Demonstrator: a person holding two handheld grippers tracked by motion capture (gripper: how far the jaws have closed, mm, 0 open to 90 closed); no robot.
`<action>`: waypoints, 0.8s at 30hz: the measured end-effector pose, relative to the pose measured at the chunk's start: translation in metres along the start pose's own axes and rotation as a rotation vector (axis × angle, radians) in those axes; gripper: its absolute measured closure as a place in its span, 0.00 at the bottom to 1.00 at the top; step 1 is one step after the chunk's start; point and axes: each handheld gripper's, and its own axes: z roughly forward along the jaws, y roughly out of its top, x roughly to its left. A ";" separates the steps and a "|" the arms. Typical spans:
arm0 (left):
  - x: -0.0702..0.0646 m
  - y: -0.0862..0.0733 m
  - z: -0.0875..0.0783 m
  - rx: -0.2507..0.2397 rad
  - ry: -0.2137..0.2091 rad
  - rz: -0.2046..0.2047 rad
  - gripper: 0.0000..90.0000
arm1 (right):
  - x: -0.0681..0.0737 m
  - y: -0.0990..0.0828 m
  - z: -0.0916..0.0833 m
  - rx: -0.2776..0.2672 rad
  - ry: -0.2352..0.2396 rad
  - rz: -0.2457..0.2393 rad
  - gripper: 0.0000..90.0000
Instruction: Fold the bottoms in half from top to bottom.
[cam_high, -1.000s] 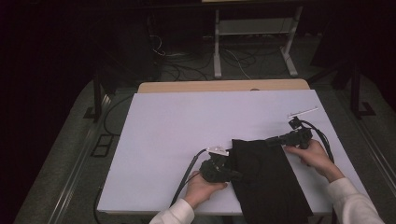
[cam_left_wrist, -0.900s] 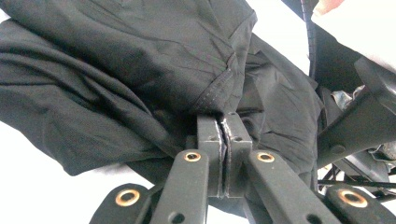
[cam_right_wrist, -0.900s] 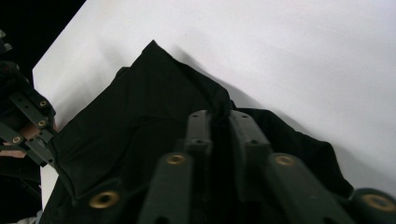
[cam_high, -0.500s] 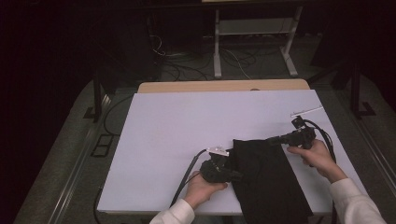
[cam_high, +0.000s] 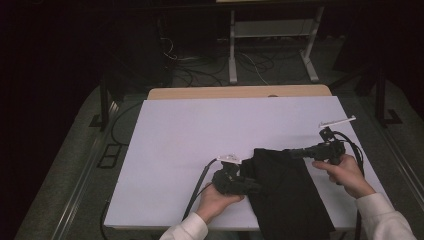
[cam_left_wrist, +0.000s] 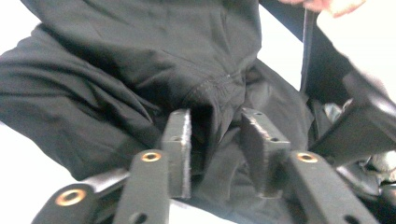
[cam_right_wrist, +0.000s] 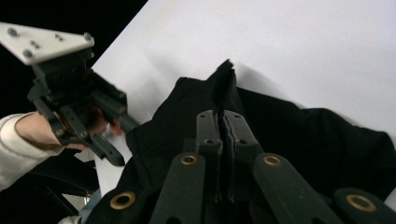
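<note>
Right claw (cam_right_wrist: 223, 122) pinches the black cloth (cam_high: 285, 190) (left claw (cam_left_wrist: 217, 135) just spread, cloth between).

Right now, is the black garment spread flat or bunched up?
Bunched: the black garment lies creased on the white table, one edge pinched up by the right gripper.

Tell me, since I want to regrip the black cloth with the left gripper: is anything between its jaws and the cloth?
Nothing visible is. The left gripper has just been opening its jaws, and a fold of the black cloth lies directly between them. The right gripper is clamped on another edge.
</note>
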 end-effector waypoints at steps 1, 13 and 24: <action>0.000 0.001 -0.002 -0.007 0.007 0.002 0.64 | 0.001 -0.001 -0.001 -0.005 0.002 0.001 0.94; 0.007 0.006 -0.017 -0.109 0.032 0.005 0.39 | 0.021 -0.014 -0.014 -0.036 0.067 -0.022 0.94; 0.014 0.006 -0.021 -0.143 0.045 -0.008 0.22 | 0.039 -0.038 -0.023 -0.025 0.130 -0.041 0.94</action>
